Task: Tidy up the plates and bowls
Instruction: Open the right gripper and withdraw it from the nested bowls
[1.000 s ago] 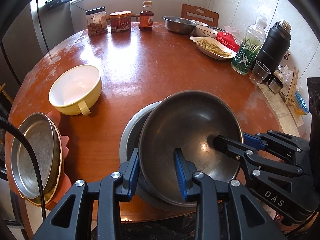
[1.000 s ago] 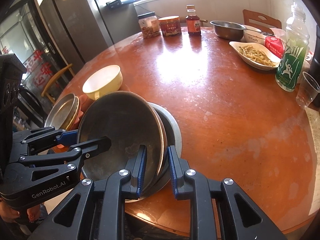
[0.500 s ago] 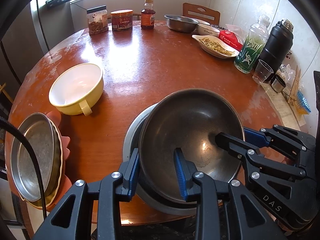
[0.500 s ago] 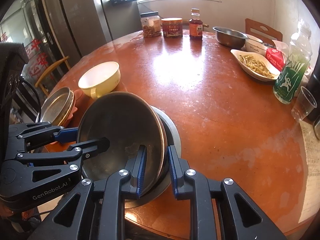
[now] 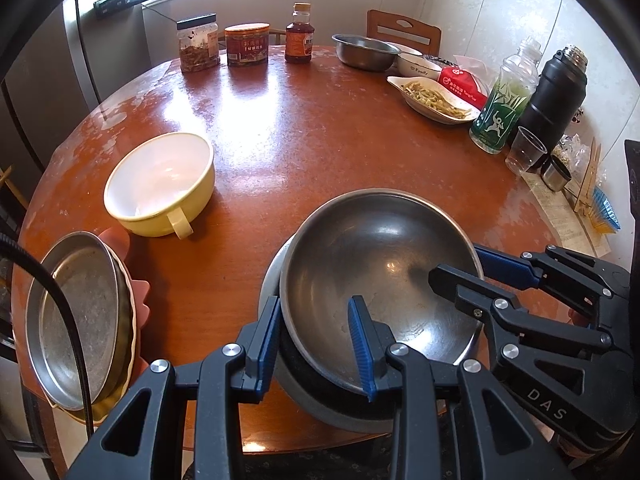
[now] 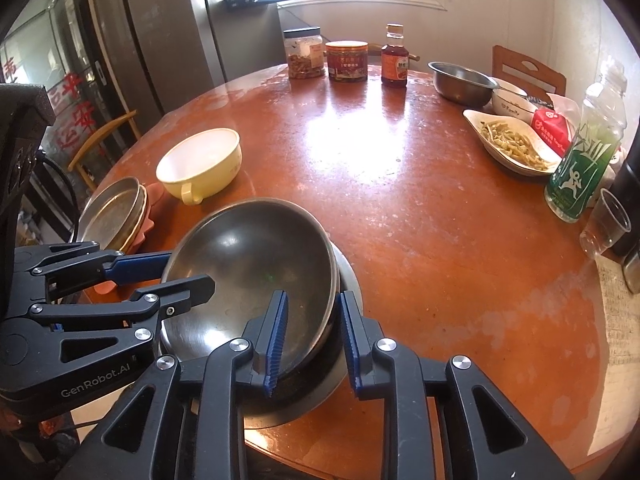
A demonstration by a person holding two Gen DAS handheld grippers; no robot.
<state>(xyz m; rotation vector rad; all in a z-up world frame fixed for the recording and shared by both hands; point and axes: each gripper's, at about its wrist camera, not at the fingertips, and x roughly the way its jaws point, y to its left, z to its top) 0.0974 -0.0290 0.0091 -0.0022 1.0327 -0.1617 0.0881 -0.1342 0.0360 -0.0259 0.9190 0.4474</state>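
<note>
A steel bowl (image 5: 380,272) (image 6: 256,264) sits nested in a larger steel bowl (image 5: 269,285) (image 6: 352,280) at the near edge of the round table (image 5: 320,140). My left gripper (image 5: 314,344) is shut on the top bowl's near rim, one pad inside and one outside. In the right wrist view the left gripper (image 6: 172,274) holds the bowl's left rim. My right gripper (image 6: 314,344) straddles the rim on the other side, its jaws opening and the pads standing off the metal. It also shows in the left wrist view, the right gripper (image 5: 460,272).
A yellow handled bowl (image 5: 160,184) (image 6: 200,164) stands to the left. A stack of plates (image 5: 76,312) (image 6: 112,212) lies at the table's left edge. Jars (image 5: 199,48), a sauce bottle (image 5: 299,36), a steel basin (image 5: 362,52), a food dish (image 5: 432,98), a green bottle (image 5: 504,108), a flask (image 5: 554,96) and a cup (image 5: 524,154) line the back and right.
The top steel bowl has tipped down from a steep tilt and settled into the larger bowl. The right gripper's pads have spread apart; the left gripper's hold is unchanged.
</note>
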